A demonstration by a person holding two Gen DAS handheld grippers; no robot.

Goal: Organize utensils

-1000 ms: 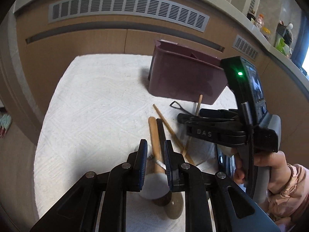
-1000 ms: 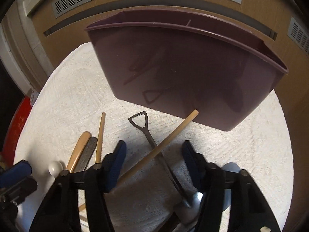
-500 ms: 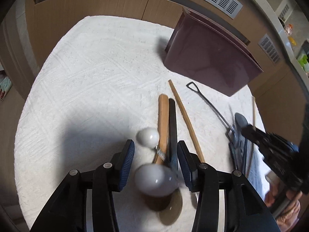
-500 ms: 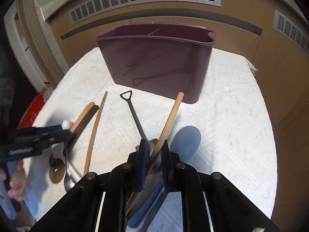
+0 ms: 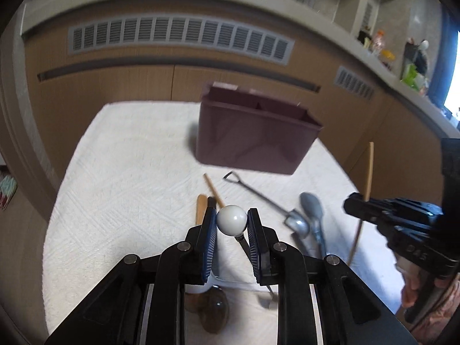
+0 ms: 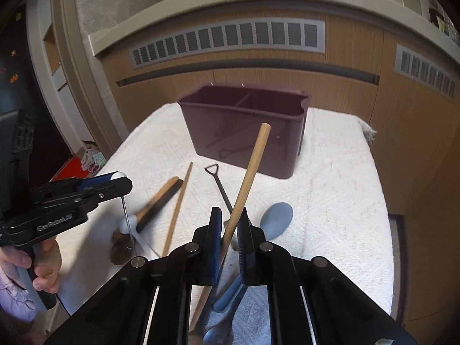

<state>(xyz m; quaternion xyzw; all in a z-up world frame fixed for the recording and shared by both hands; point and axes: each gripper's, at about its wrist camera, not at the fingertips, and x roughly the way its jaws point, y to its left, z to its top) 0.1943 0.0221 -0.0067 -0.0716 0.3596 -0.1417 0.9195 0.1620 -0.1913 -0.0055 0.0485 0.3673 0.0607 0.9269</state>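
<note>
A maroon two-compartment utensil bin (image 5: 256, 135) (image 6: 244, 126) stands at the back of the white cloth (image 5: 129, 178). My left gripper (image 5: 231, 224) is shut on the white ball end of a thin metal utensil (image 5: 231, 220) and holds it lifted; it also shows in the right wrist view (image 6: 122, 178). My right gripper (image 6: 230, 224) is shut on a wooden chopstick (image 6: 248, 172), held tilted up toward the bin; it shows in the left wrist view (image 5: 367, 169). A second chopstick (image 6: 178, 204), a wooden-handled utensil (image 6: 156, 198), a shovel-handled spoon (image 5: 258, 195) and a blue-grey spoon (image 6: 276, 215) lie on the cloth.
Wooden cabinet fronts with grey vents (image 5: 178, 37) curve behind the table. A counter with bottles (image 5: 402, 63) runs at the upper right. The cloth's right edge (image 6: 382, 201) is close to the cabinet. Brown spoon bowls (image 5: 214, 313) lie under my left gripper.
My left gripper closed on the white-ball utensil and lifted it off the cloth. My right gripper raised the chopstick, tilting its tip up toward the bin. Both cameras pulled back and up.
</note>
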